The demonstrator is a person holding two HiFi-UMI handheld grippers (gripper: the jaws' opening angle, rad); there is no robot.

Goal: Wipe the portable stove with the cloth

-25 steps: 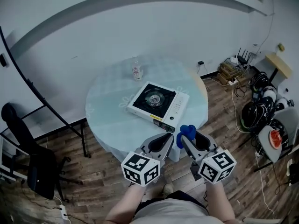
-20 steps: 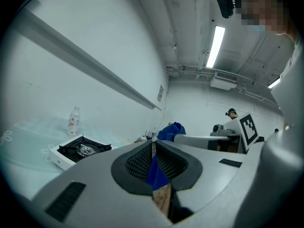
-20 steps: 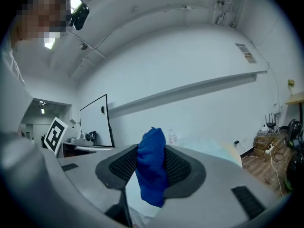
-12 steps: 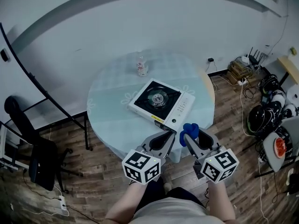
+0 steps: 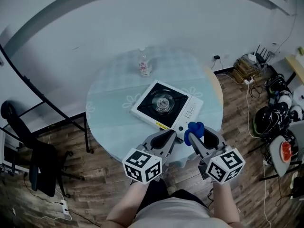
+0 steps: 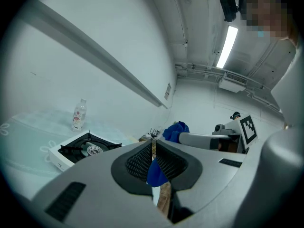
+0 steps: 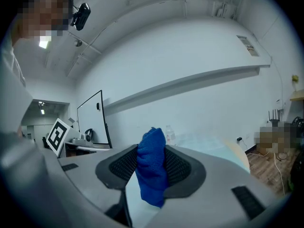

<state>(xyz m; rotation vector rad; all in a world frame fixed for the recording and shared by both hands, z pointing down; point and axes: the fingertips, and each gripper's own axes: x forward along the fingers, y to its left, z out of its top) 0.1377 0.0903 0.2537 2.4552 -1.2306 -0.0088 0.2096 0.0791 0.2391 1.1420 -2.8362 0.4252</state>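
Blue cloth (image 5: 194, 128) is bunching out of the right gripper (image 5: 194, 136) in the head view, pinched between its jaws just off the near corner of the white portable stove (image 5: 164, 104). That stove is lying askew on the round, pale table (image 5: 109, 113), toward its near right side. A clear bottle (image 5: 144, 66) is standing behind it near the far edge. Beside the right gripper, the left gripper (image 5: 169, 137) is hovering over the table's near rim, its jaws drawn together. A black chair (image 5: 28, 160) is standing on the wood floor (image 5: 95, 175) at the left.

From the left gripper view, the ribbed pads are meeting at their tips. A blue patch is showing low in the slit behind them, and I cannot tell what it is. The stove is sitting ahead to the left, black burner up, with the bottle beyond it.

From the right gripper view, the jaws are clamping the cloth, which is sticking up above the pads and hanging below them. The bottle is peeking out just behind it.
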